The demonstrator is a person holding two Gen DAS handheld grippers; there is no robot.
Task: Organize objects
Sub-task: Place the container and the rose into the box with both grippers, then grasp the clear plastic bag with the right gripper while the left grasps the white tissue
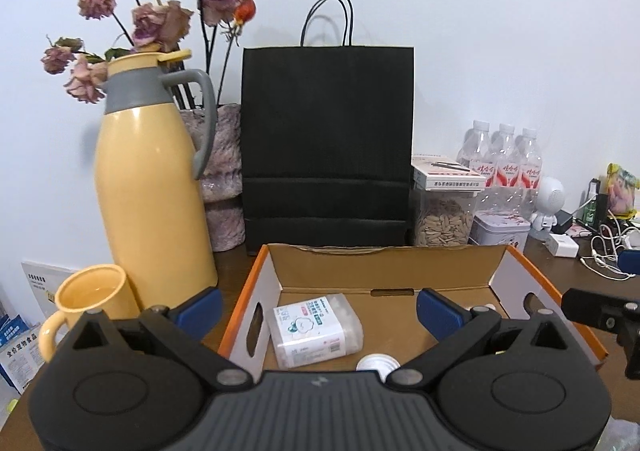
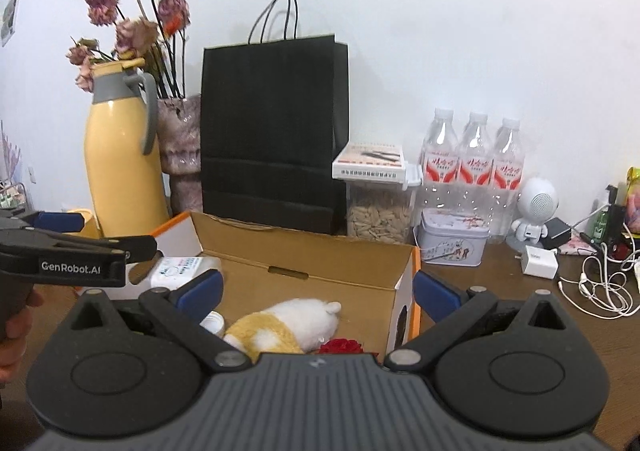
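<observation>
Judging from what lies in the cardboard box (image 1: 516, 271), the sorting is partly done. On the far left, the yellow mug (image 1: 86, 301) and the yellow jug (image 1: 150, 187) stand on the table, outside the box; I cannot say if they belong to the task. The left gripper (image 1: 318, 309) hangs over the near left part of the box with its blue pads wide apart and nothing between them. Under it, the pack of cotton swabs (image 1: 314, 331) lies on the box floor, near the left wall, and a small white cap (image 1: 378, 362) shows just beside it, half hidden by the gripper body. More to the right, the right gripper (image 2: 318, 293) is also spread open and empty. Below it the plush toy (image 2: 288, 325) lies on its side in the box, and a red flower (image 2: 340, 346) is touching it at the near edge. Further right, the tin (image 2: 454, 241), the white charger (image 2: 540, 261) and the cables (image 2: 600, 283) remain on the table, so probably some items are left to collect.
</observation>
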